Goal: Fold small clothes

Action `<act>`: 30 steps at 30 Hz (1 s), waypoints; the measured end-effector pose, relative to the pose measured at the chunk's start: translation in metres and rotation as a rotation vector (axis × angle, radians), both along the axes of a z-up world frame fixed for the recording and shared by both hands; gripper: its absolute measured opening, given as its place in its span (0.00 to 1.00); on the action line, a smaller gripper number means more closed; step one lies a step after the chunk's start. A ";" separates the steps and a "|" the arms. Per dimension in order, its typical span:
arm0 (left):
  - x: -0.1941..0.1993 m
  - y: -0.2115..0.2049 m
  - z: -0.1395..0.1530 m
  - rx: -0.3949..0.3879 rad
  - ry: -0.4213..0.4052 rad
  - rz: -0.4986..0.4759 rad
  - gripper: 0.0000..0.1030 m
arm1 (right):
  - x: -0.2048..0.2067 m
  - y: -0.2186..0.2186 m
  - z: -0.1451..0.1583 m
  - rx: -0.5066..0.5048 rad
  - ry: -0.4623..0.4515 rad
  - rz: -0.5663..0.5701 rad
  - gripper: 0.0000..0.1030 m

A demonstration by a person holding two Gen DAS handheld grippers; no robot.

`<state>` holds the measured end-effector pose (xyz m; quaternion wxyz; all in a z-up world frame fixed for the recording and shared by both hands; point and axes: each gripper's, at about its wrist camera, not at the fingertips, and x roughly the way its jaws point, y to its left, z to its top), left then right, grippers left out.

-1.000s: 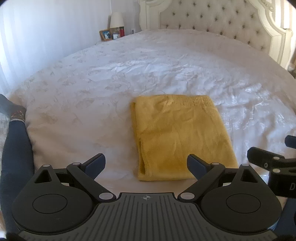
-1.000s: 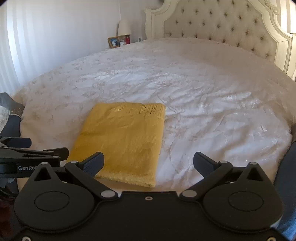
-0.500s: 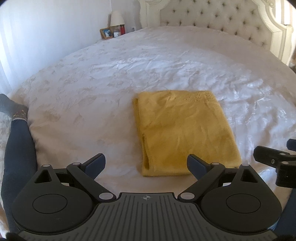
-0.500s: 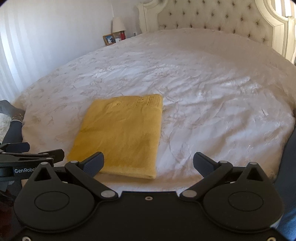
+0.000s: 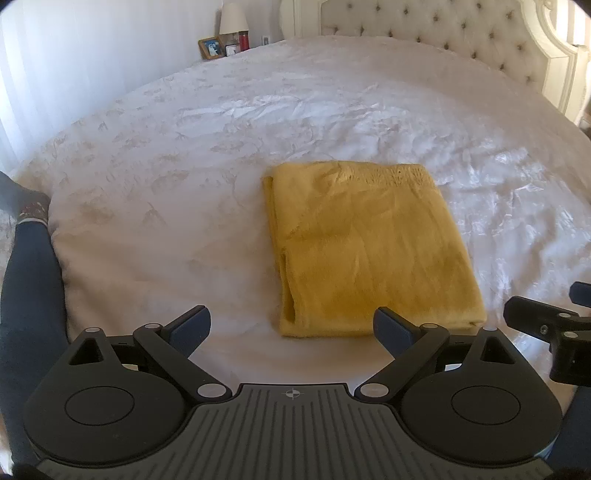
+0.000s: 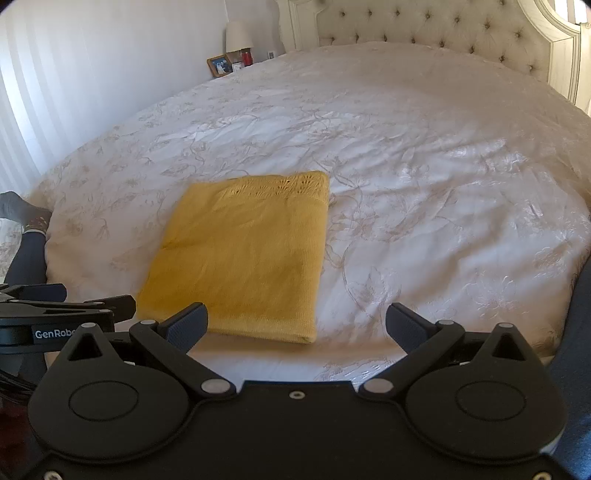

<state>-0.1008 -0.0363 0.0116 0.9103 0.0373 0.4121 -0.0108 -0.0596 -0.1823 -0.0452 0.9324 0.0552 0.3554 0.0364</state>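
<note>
A yellow knit garment [image 5: 369, 251] lies folded into a flat rectangle on the white bedspread [image 5: 184, 177]; its lacy edge points toward the headboard. My left gripper [image 5: 291, 326] is open and empty, just short of the garment's near edge, its right finger overlapping the near right corner in the view. In the right wrist view the same garment [image 6: 247, 254] sits left of centre. My right gripper [image 6: 297, 323] is open too, holding nothing, with its left finger over the garment's near edge. The left gripper [image 6: 66, 314] shows at the left edge there, and the right gripper's fingers [image 5: 535, 317] at the right edge of the left wrist view.
A tufted cream headboard [image 5: 461, 33] stands at the far end of the bed. A nightstand with a lamp [image 5: 233, 18] and a picture frame [image 5: 209, 48] is at the back left. A person's leg in dark trousers and a sock [image 5: 26, 266] runs along the bed's left edge.
Both grippers have pulled back and up a little, so the folded garment sits farther away in both views. The garment itself has not moved, and both grippers stay open.
</note>
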 end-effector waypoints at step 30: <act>0.002 -0.006 -0.002 -0.005 0.019 -0.012 0.93 | 0.005 0.002 -0.004 0.016 0.019 0.013 0.99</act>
